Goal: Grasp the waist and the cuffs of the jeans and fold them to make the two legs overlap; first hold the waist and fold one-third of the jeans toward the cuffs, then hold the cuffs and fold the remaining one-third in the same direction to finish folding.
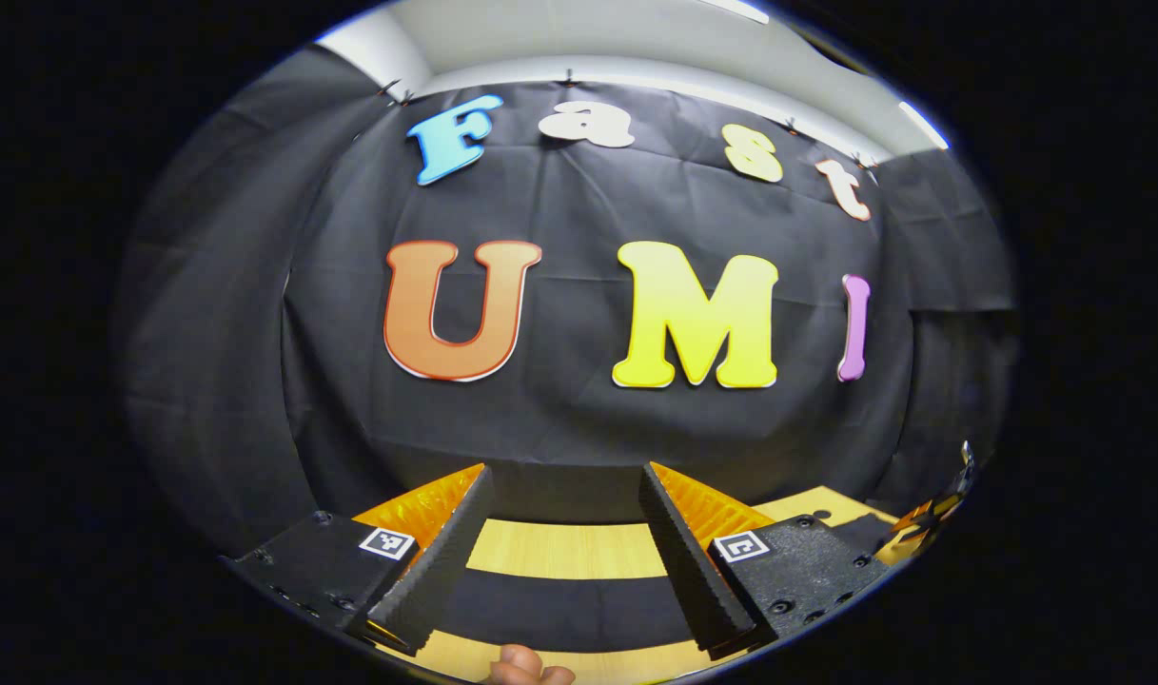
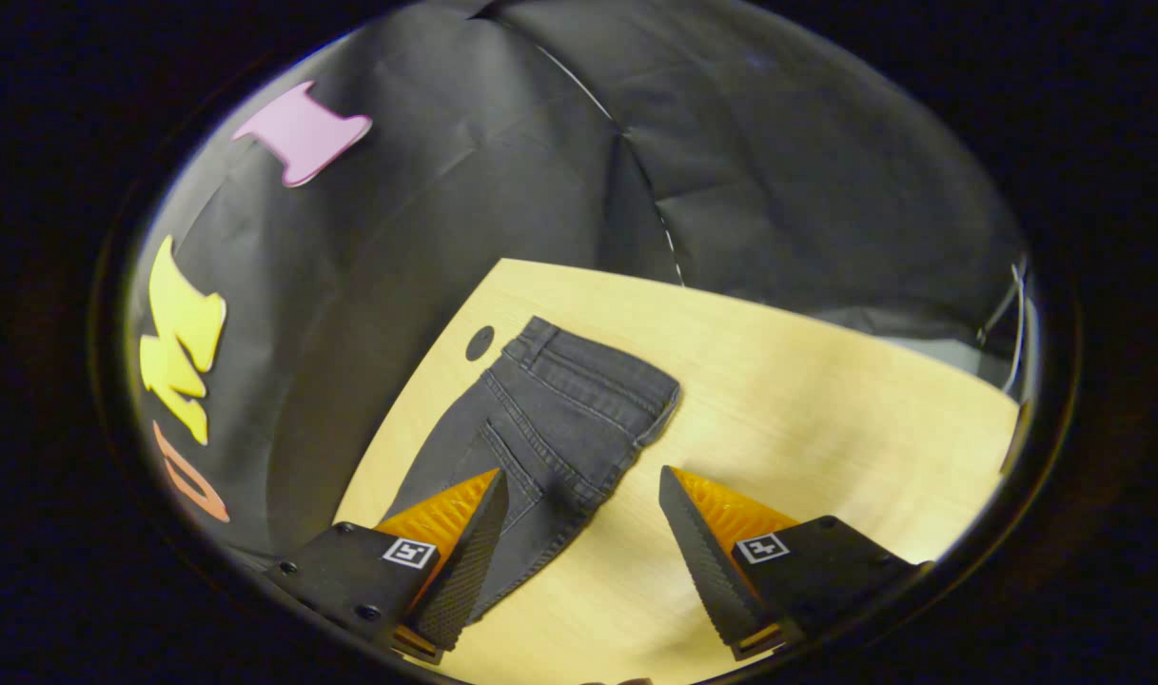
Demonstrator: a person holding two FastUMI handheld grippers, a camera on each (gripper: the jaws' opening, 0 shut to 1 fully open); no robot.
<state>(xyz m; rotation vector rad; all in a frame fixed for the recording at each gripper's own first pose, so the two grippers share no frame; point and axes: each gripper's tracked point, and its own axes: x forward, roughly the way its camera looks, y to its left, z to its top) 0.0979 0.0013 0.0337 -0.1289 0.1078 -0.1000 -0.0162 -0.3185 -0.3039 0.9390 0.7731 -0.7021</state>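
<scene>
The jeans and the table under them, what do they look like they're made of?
Jeans: dark grey denim, matte, judging by the raised seams and stitched waistband. Table: pale wood or wood-look laminate, smooth with a faint grain; which one, I cannot tell.

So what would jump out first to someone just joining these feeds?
In the right gripper view, the dark jeans lie flat on the pale wooden table, waistband toward the far edge. The right tool hangs open above them, touching nothing. In the left gripper view, the left tool is open too, facing the booth wall.
</scene>
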